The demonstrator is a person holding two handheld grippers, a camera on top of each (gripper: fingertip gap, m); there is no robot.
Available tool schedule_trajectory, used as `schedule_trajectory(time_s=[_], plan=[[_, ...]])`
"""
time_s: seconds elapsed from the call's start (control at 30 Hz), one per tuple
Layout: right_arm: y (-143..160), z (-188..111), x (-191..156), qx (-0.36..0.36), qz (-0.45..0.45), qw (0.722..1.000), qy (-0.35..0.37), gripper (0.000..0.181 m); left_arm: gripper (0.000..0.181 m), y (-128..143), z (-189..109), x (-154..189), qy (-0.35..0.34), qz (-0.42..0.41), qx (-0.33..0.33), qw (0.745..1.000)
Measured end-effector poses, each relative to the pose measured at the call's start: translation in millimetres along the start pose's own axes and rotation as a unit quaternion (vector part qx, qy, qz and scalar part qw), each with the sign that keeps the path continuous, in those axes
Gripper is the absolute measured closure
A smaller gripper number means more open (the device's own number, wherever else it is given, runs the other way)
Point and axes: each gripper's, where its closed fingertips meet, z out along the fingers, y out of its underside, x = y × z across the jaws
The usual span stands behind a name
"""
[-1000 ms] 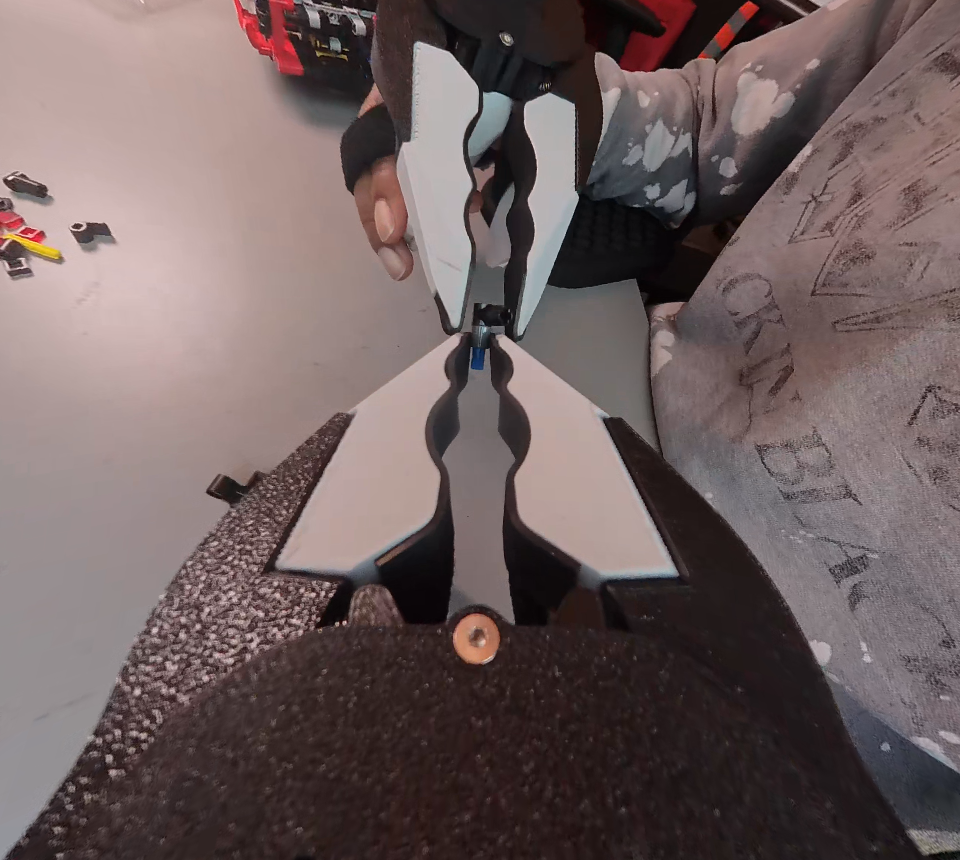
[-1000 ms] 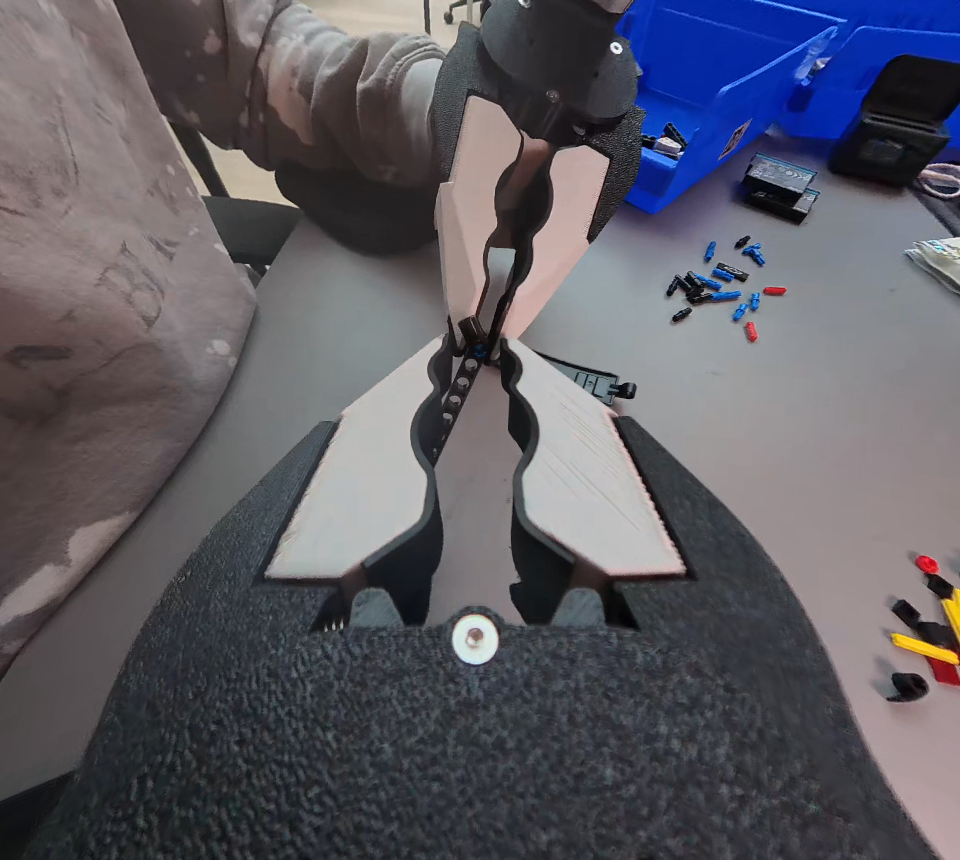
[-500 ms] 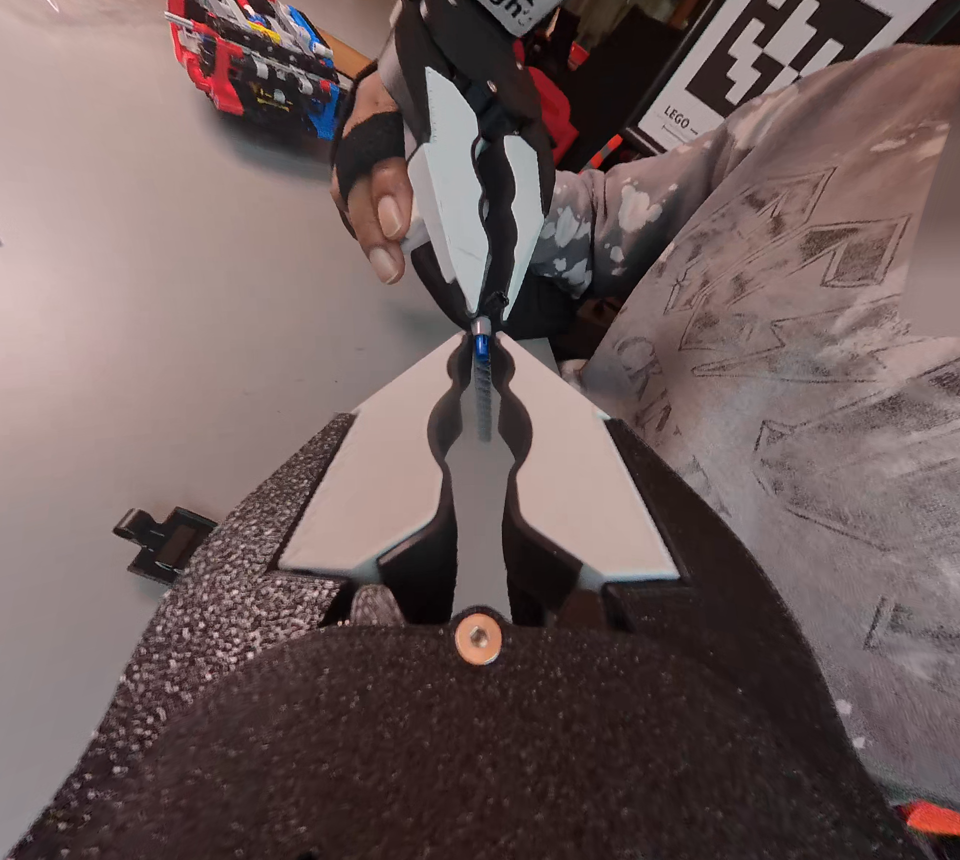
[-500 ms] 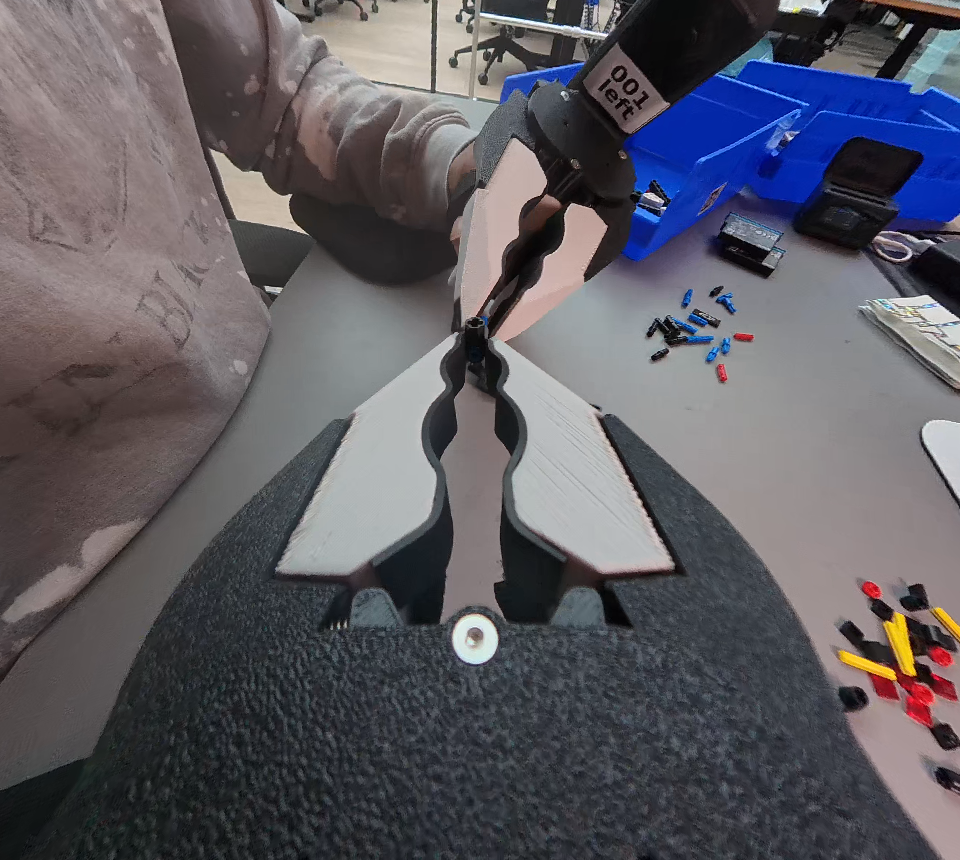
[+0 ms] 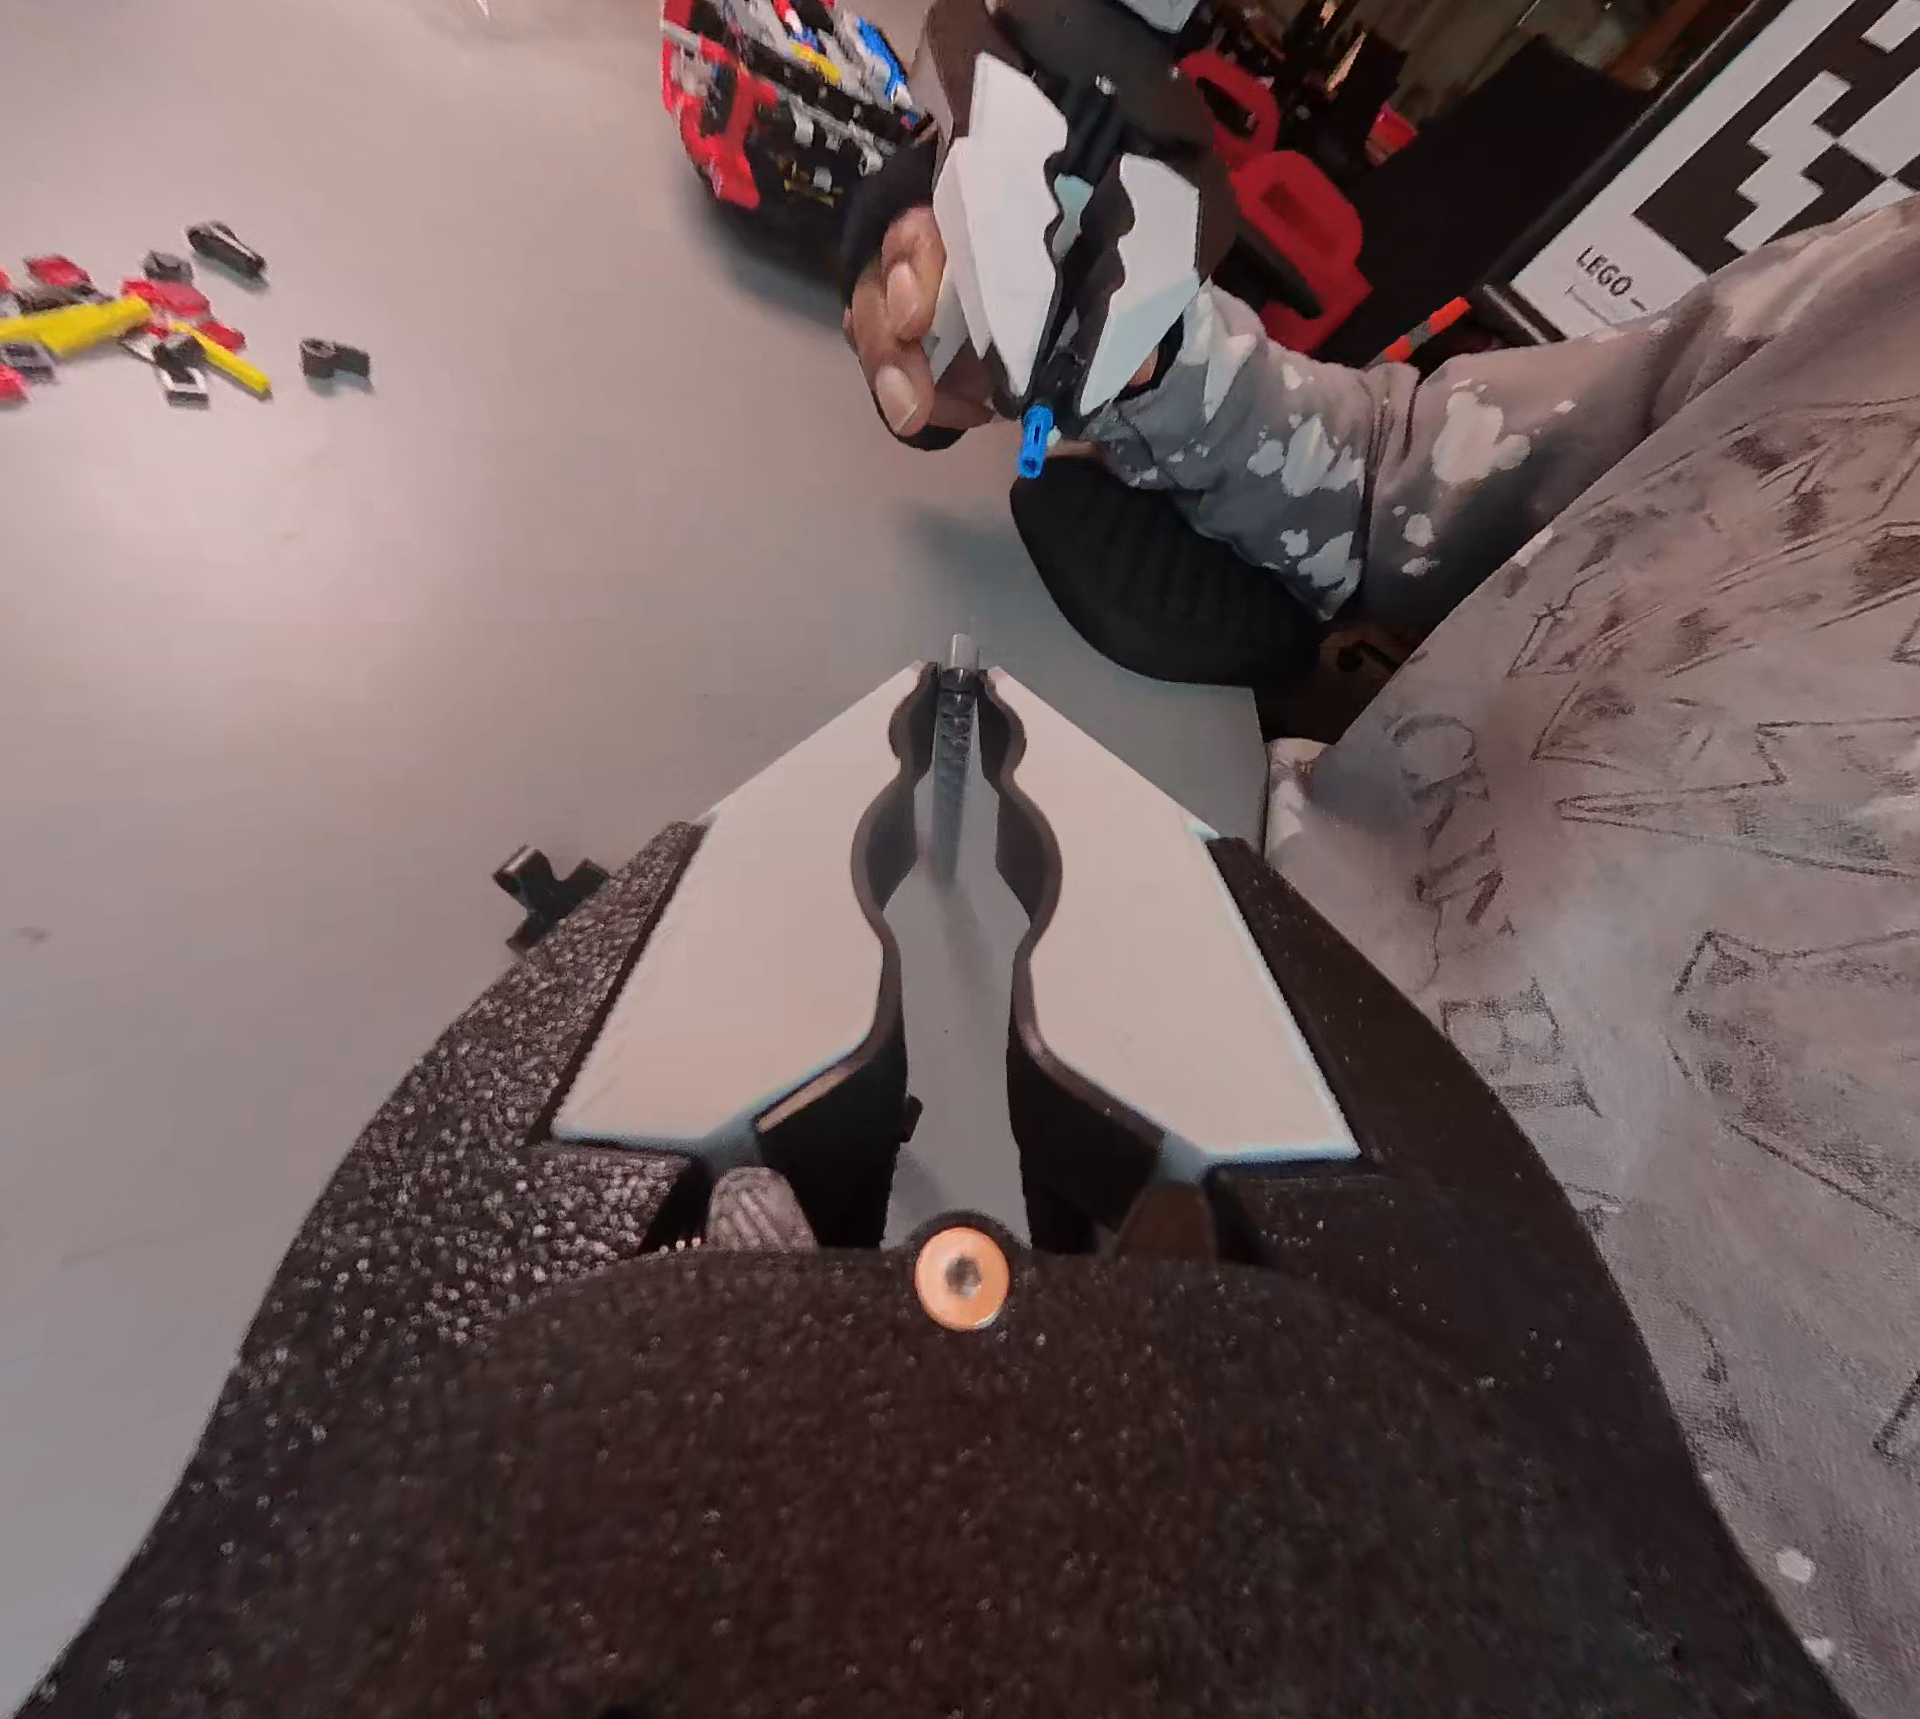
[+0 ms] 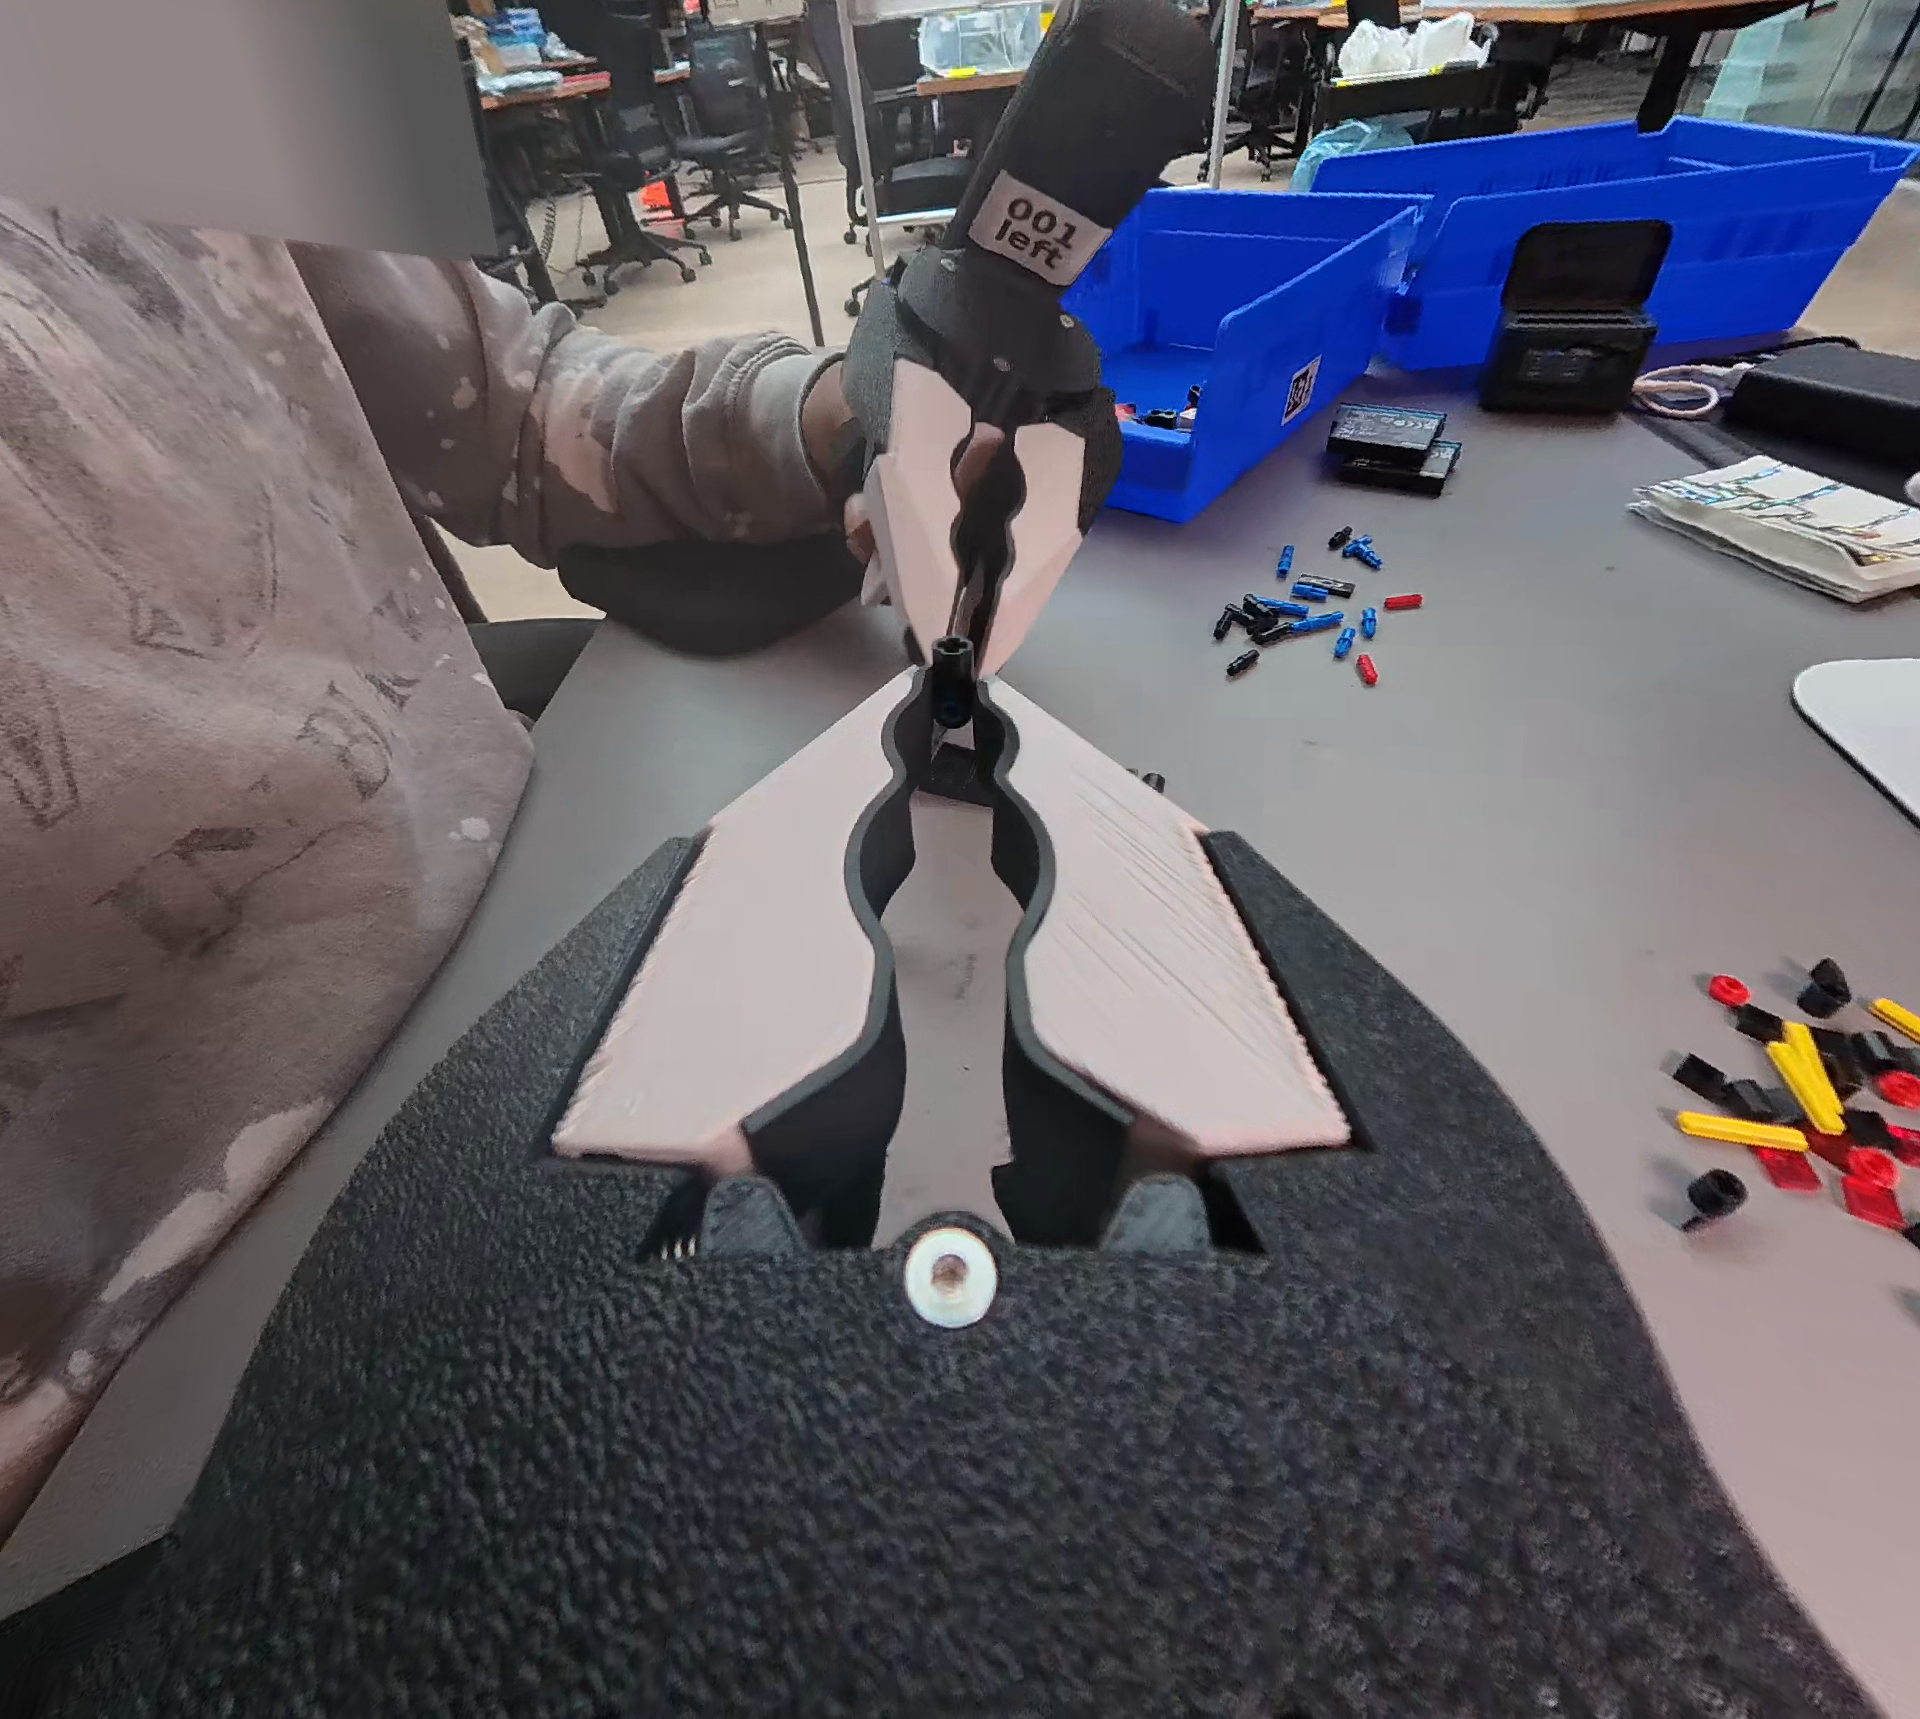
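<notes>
While both sets of fingers are clenched, we record what each grips. We find the left gripper (image 5: pixel 958 682) grasping a thin black toothed strip (image 5: pixel 954 770) that runs back between its fingers, a small grey tip showing at the front. We find the right gripper (image 6: pixel 951 682) clamped on a short black pin piece with a blue end (image 6: pixel 950 690); seen from the left wrist view, that blue end (image 5: pixel 1034 429) juts below its fingertips. The two grippers face each other, tips near but apart, above the grey table (image 5: pixel 312 630) by its near edge, next to the person's grey mottled sleeve (image 5: pixel 1299 464). Further out we note loose blue, black and red pins (image 6: pixel 1299 609) before two blue bins (image 6: pixel 1247 319), yellow, red and black parts (image 6: pixel 1818 1098) toward the right edge, and a red and black brick model (image 5: pixel 769 69) toward the far side.
</notes>
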Motion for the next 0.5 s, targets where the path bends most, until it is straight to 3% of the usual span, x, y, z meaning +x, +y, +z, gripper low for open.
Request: schedule_trajectory(time_s=[0.17, 0.33, 0.5], plan=[[8.2, 9.1, -5.3, -0.011, 0.014, 1.000, -0.020, 0.175, 0.171, 23.9, 21.3, -9.9, -0.038, 0.001, -0.067, 0.997], [14.9, 18.3, -11.6, -0.026, 0.022, 0.999, -0.034, 0.175, 0.152, 13.0, 17.0, -1.6, -0.048, 0.070, -0.046, 0.995], [19.4, 25.9, -14.5, -0.034, 0.054, 0.997, -0.051, 0.175, 0.166, 0.0, 16.8, 15.2, -0.083, 0.200, -0.027, 0.976]])
